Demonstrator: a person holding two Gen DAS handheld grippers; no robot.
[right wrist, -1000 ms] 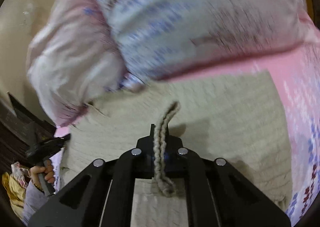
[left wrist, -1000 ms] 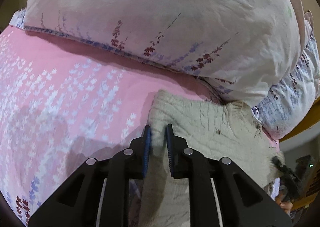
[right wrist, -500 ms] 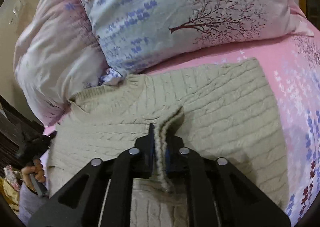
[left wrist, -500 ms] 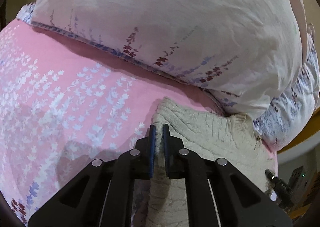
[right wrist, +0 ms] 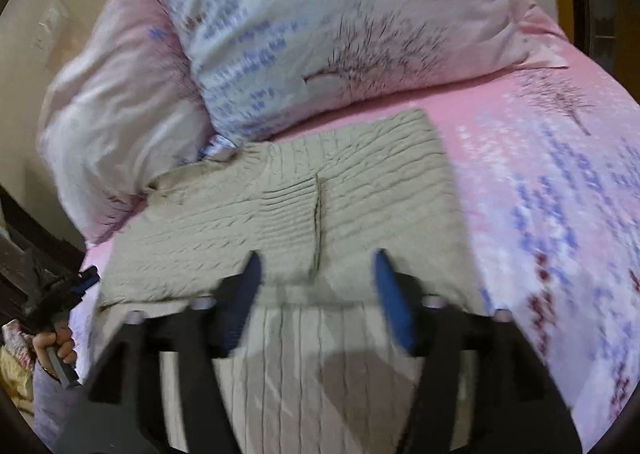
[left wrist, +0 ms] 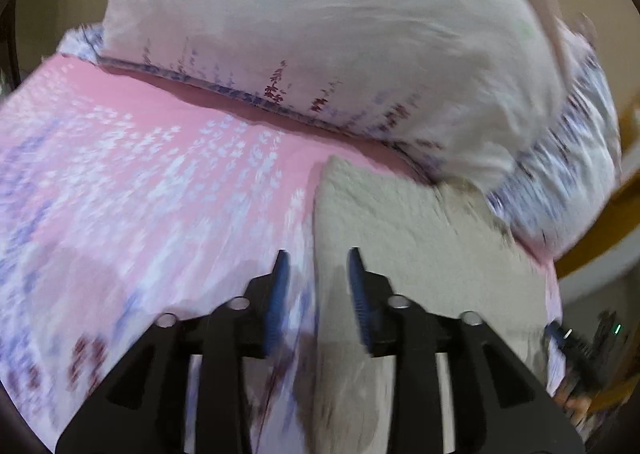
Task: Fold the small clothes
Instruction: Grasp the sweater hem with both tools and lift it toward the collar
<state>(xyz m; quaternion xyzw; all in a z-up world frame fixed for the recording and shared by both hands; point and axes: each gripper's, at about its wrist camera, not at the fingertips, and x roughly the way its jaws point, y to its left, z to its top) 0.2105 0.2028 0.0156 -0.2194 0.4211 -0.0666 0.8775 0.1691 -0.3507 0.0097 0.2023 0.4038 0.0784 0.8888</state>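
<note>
A beige cable-knit sweater [right wrist: 304, 206] lies folded flat on the pink bedsheet [right wrist: 560, 182], its far edge close to the pillows. In the right wrist view my right gripper [right wrist: 316, 266] hangs above the sweater's near part, its jaws opening, with nothing pinched between them; a seam or crease runs up the knit ahead. In the left wrist view my left gripper [left wrist: 316, 258] sits over the sweater's [left wrist: 408, 238] left edge, jaws opening, and the fabric lies below them, not pressed. Both views are motion-blurred.
Large floral pillows [left wrist: 340, 34] are stacked at the head of the bed, right behind the sweater. The pillows [right wrist: 320, 22] also fill the top of the right wrist view. A person's hand [right wrist: 52, 346] holding the other gripper handle shows at lower left there. Bare sheet [left wrist: 140, 174] spreads left of the sweater.
Both grippers let go of the sweater's fold and their jaws spread apart. The pinched ridge of knit dropped flat. Both hands drew back from the pillows.
</note>
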